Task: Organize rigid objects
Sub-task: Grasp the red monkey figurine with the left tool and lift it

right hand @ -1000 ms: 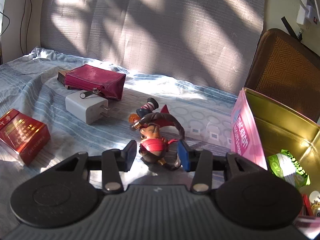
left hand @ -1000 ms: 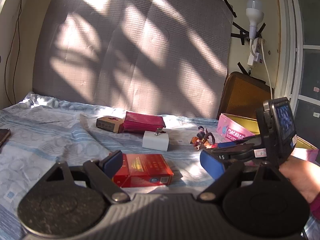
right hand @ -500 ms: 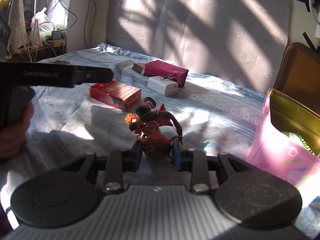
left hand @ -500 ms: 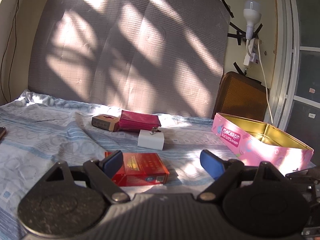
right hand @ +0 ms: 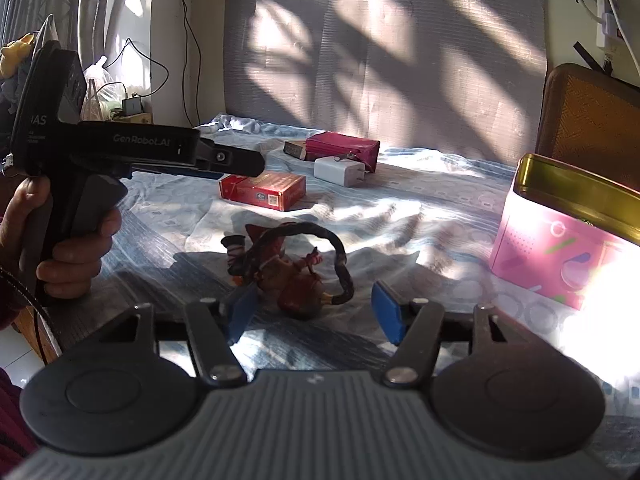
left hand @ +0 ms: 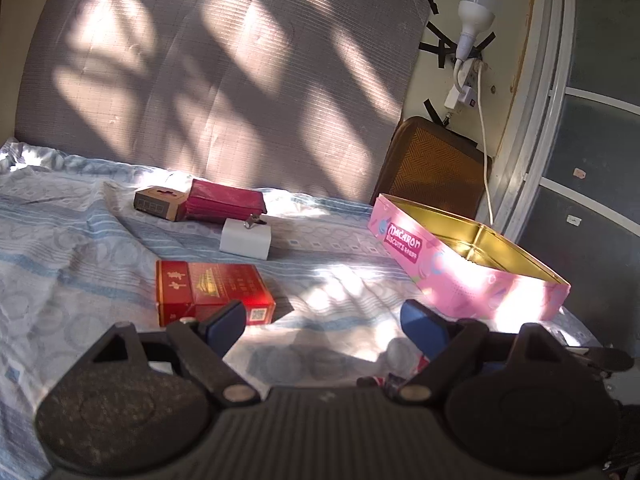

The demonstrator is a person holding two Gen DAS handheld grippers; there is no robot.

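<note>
**A:** While the right gripper (right hand: 312,314) is spreading its jaws, what is sitting between them?

**B:** The small figurine (right hand: 290,268) is lying on its side on the bedsheet (right hand: 400,208), just ahead of the blue pads; the left pad is close beside it, the right pad is standing clear of it; nothing is being pinched.

**A:** And the left gripper (left hand: 324,322)?

**B:** Its jaws are standing wide apart with only sheet between them; it is holding nothing; from the right wrist view, a hand (right hand: 60,236) is gripping its handle, and its fingers are reaching out above the sheet, to the left of the figurine.

**A:** Where is everything lying, taking the pink macaron tin (left hand: 472,276) as the mark?

**B:** The tin is sitting open at the right edge of the bed; the figurine is resting to its left, near the front; the red box (left hand: 212,290) is lying farther left of the tin; the white charger (left hand: 246,240) is sitting behind the red box; the magenta pouch (left hand: 226,202) is lying just behind the charger, and the small brown box (left hand: 158,203) is touching the pouch on the side away from the tin.

**A:** Is anything showing inside the tin?

**B:** Only its gold lining is showing; its floor is hidden by the wall.
</note>
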